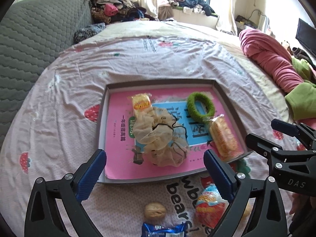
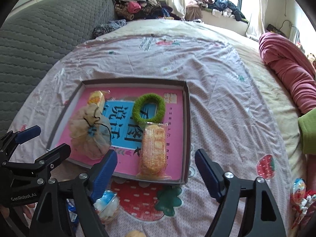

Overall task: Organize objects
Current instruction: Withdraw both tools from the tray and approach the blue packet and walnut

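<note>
Bedspread holds the tray just beyond both wide-spread, empty tongs.

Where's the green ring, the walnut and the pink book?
green ring point(image 2: 148, 108), right wrist view, on its fuzzy left side.
walnut point(image 1: 154, 211), left wrist view, middle of the shell.
pink book point(image 1: 116, 138), left wrist view, bare pink cover on its left.

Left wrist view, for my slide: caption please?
Open left gripper hovers over grey tray holding pink book, beige scrunchie.
</note>
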Action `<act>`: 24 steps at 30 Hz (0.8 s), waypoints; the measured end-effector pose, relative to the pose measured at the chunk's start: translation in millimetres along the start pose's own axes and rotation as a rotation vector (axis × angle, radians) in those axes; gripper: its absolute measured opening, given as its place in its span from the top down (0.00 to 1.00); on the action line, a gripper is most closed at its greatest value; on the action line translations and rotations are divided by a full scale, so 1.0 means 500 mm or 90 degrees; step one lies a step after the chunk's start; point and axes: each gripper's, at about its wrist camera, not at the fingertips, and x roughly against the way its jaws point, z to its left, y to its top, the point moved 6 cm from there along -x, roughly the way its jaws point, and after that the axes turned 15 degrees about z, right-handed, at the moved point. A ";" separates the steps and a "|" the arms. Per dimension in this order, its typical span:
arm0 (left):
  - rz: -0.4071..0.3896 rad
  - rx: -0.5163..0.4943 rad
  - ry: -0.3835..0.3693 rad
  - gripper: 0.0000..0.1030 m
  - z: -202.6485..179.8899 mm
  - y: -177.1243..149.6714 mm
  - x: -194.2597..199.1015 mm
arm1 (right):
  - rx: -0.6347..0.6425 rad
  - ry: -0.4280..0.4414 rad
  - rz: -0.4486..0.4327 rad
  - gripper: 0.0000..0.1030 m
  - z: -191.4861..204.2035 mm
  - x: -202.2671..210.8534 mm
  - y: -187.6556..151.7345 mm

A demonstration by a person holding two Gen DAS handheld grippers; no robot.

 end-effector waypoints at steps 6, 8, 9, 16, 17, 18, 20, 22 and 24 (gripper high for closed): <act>-0.026 0.009 0.009 0.04 0.009 -0.003 0.069 | 0.001 0.002 -0.027 0.16 0.007 0.067 -0.007; -0.034 0.011 0.009 0.04 0.010 -0.008 0.090 | 0.002 0.003 -0.036 0.16 0.010 0.090 -0.010; -0.038 0.011 0.010 0.04 0.010 -0.011 0.099 | 0.003 0.003 -0.041 0.16 0.011 0.099 -0.012; -0.057 0.010 0.016 0.04 0.011 -0.040 0.166 | 0.012 0.001 -0.066 0.16 0.027 0.174 -0.035; -0.059 0.011 0.017 0.04 0.011 -0.045 0.173 | 0.014 0.000 -0.071 0.16 0.029 0.184 -0.040; -0.062 0.011 0.016 0.04 0.011 -0.050 0.182 | 0.014 0.000 -0.074 0.16 0.031 0.194 -0.044; -0.063 0.009 0.016 0.04 0.011 -0.062 0.199 | 0.016 -0.001 -0.081 0.16 0.036 0.215 -0.052; -0.068 0.007 0.021 0.04 0.010 -0.075 0.215 | 0.018 -0.004 -0.087 0.15 0.041 0.234 -0.059; -0.070 0.007 0.025 0.04 0.012 -0.086 0.227 | 0.019 -0.005 -0.092 0.15 0.043 0.249 -0.068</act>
